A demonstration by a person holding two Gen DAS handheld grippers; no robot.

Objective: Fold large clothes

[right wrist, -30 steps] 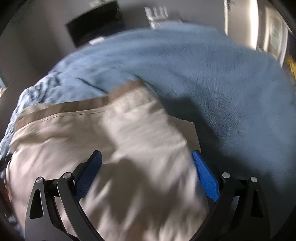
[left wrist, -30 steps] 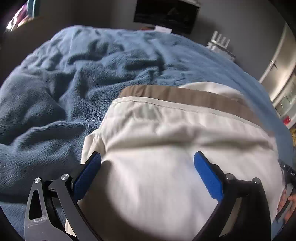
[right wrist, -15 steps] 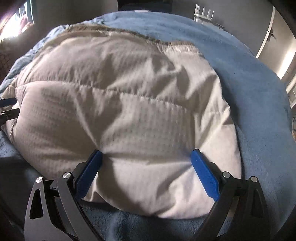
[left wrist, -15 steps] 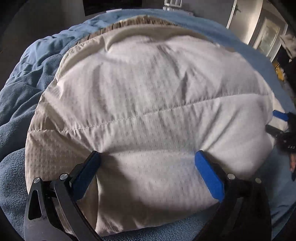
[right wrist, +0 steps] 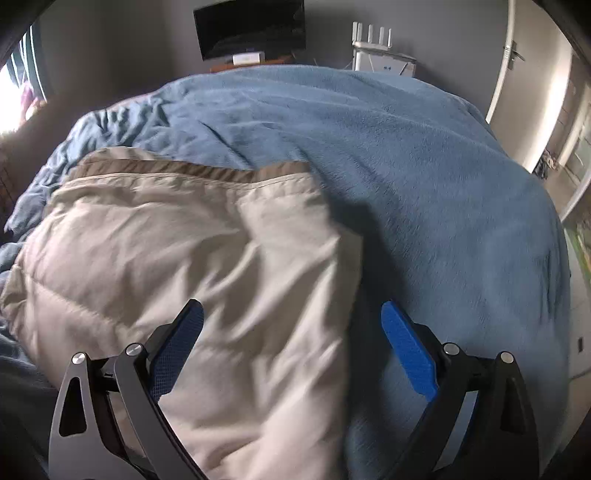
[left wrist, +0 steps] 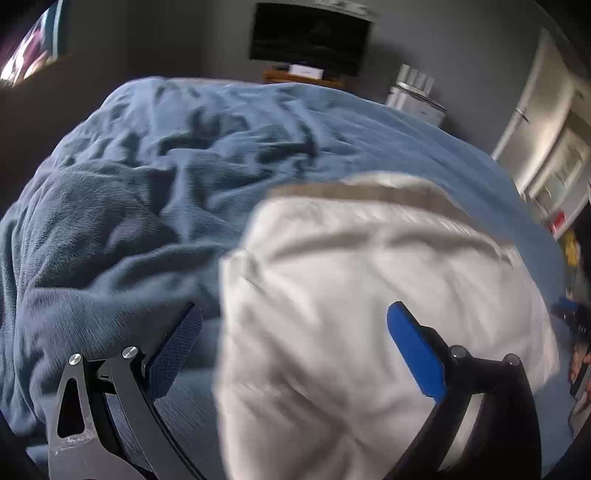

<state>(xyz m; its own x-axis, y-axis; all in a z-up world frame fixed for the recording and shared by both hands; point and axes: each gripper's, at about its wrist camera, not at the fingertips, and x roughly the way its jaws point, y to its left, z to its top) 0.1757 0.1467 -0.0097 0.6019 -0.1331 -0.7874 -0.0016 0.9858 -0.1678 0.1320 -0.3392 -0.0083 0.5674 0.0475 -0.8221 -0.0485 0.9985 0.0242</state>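
A cream-white padded garment [left wrist: 369, 314] with a tan band along its far edge lies folded on the blue blanket. It also shows in the right wrist view [right wrist: 192, 266]. My left gripper [left wrist: 291, 332] is open, above the garment's left edge, holding nothing. My right gripper [right wrist: 291, 328] is open, above the garment's right edge, holding nothing. The right gripper's tip [left wrist: 569, 314] shows at the far right of the left wrist view.
The blue blanket [right wrist: 424, 166] covers the whole bed, rumpled on the left [left wrist: 110, 221]. Beyond the bed stand a dark TV [right wrist: 251, 26], a white router [right wrist: 380, 48] and a door [right wrist: 532, 74] at the right.
Both grippers have pulled back and up from the garment; the view now takes in the bed and room again. The garment lies in place. Both stay open.
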